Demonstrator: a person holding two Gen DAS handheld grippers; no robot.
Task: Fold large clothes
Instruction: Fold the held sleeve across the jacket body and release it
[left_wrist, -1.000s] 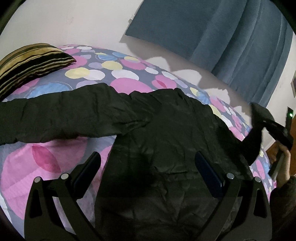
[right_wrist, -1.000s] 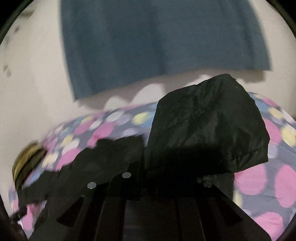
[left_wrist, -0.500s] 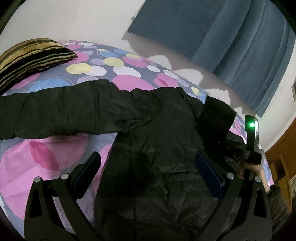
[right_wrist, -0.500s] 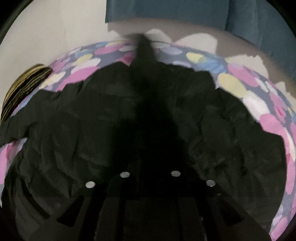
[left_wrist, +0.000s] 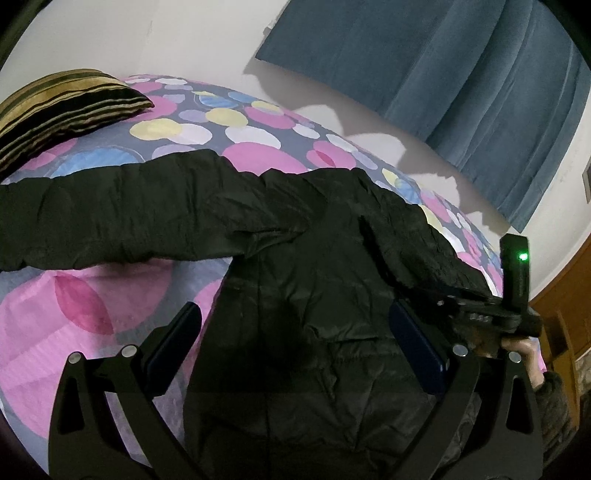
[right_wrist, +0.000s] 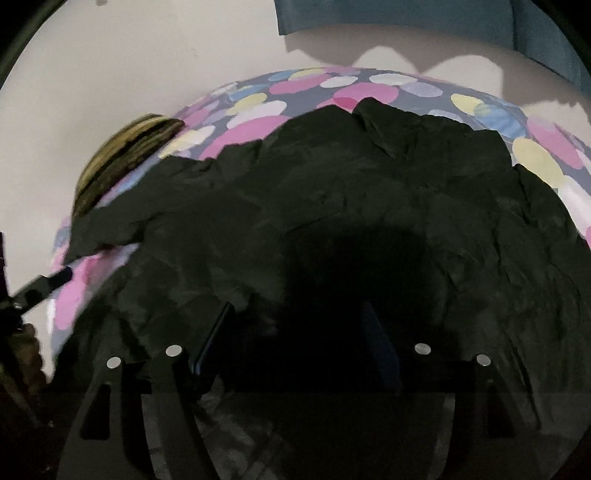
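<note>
— Black crinkled puffer jacket (left_wrist: 314, 280) lies spread on the bed's dotted pink sheet (left_wrist: 85, 306).
— Left gripper (left_wrist: 295, 343): jaws wide, empty. Right gripper (right_wrist: 299, 332): jaws have just been opening, gripping nothing.

Crinkled matt black jacket (left_wrist: 314, 280), smooth printed cotton bedsheet (left_wrist: 92, 306)

Bed sheet (left_wrist: 110, 310) printed with pink, yellow, blue and white circles on grey, striped gold-and-black pillow (left_wrist: 62, 107) at its far left corner, blue curtain (left_wrist: 461, 74) hanging on pale wall (left_wrist: 147, 33), wooden furniture (left_wrist: 565, 306) at right edge
</note>
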